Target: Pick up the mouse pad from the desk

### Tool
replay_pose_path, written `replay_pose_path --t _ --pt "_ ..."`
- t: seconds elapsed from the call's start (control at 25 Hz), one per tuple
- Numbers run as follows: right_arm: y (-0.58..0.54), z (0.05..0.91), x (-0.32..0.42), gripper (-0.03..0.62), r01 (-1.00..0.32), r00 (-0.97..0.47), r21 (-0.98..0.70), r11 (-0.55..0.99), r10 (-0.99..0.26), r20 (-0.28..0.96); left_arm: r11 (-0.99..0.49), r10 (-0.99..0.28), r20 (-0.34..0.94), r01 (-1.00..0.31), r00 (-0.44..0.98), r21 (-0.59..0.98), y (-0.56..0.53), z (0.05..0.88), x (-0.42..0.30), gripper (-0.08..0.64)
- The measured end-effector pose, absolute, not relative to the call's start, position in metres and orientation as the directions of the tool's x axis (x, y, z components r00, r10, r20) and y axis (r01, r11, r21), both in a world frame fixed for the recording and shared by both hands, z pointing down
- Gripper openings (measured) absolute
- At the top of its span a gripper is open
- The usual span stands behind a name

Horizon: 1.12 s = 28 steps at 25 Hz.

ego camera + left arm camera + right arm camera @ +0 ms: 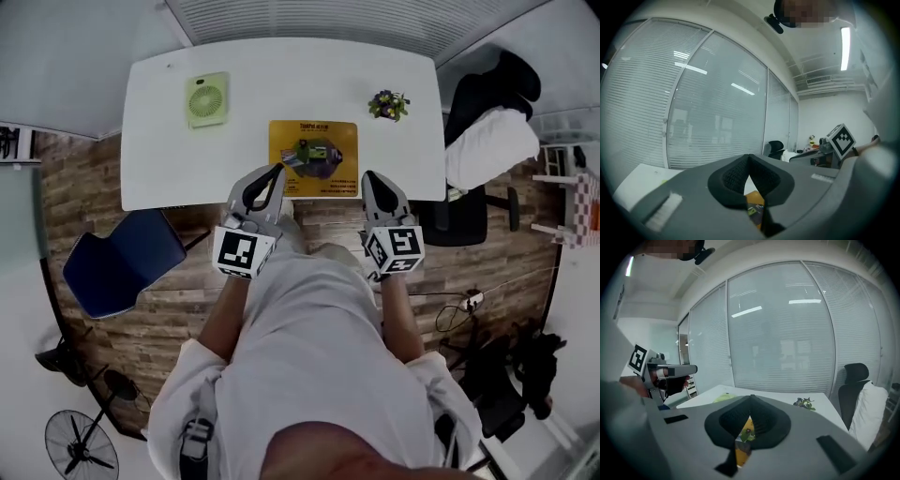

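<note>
A yellow mouse pad (314,155) with a dark and green print lies flat near the front edge of the white desk (178,159). My left gripper (277,171) hovers at the pad's near left corner, its jaws meeting at the tips with nothing held. At the pad's near right corner my right gripper (367,176) is also shut and empty. In the left gripper view a strip of the pad (754,204) shows through the gap below the left gripper's (749,157) closed tips. The right gripper view shows the pad (742,447) the same way beneath the right gripper's (751,397) tips.
A green desk fan (206,98) lies at the desk's back left and a small flower pot (388,104) at the back right. A black office chair (487,141) with a white cloth stands right of the desk. A blue chair (117,262) stands at the front left.
</note>
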State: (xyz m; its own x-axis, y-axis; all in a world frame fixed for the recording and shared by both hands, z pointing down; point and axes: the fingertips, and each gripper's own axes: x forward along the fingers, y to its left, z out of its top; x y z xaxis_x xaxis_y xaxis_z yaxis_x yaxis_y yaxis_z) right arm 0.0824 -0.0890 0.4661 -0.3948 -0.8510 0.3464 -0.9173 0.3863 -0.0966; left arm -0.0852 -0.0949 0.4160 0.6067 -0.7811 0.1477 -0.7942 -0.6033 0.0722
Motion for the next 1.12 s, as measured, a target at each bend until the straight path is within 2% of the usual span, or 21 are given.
replay_pose_path --t 0.36,0.56,0.76,0.84,0.96,1.12 --pt "-0.147 0.539 0.088 0.003 -0.953 -0.295 -0.102 0.284 -0.809 0.509 -0.579 -0.786 0.203 -0.810 0.584 0.092 -0.156 0.442 -0.110 -0.006" --pt "-0.151 0.601 0.104 0.019 -0.963 -0.254 -0.095 0.250 -0.740 0.623 -0.557 -0.792 0.239 -0.825 0.561 0.090 -0.163 0.464 -0.113 -0.006" --pt "-0.149 0.675 0.127 0.109 -0.973 -0.221 -0.133 0.187 -0.614 0.757 -0.558 -0.776 0.285 -0.823 0.562 0.106 -0.159 0.489 -0.102 -0.006" --pt "-0.150 0.701 0.135 0.166 -0.977 -0.211 -0.149 0.154 -0.567 0.796 -0.558 -0.770 0.300 -0.823 0.563 0.110 -0.156 0.494 -0.097 -0.006" --pt "-0.150 0.735 0.140 0.208 -0.980 -0.197 -0.149 0.134 -0.498 0.844 -0.548 -0.766 0.320 -0.827 0.557 0.128 -0.152 0.501 -0.093 -0.006" --pt "-0.157 0.764 0.137 0.221 -0.980 -0.183 -0.125 0.156 -0.441 0.879 -0.541 -0.761 0.345 -0.831 0.549 0.130 -0.151 0.508 -0.090 -0.006"
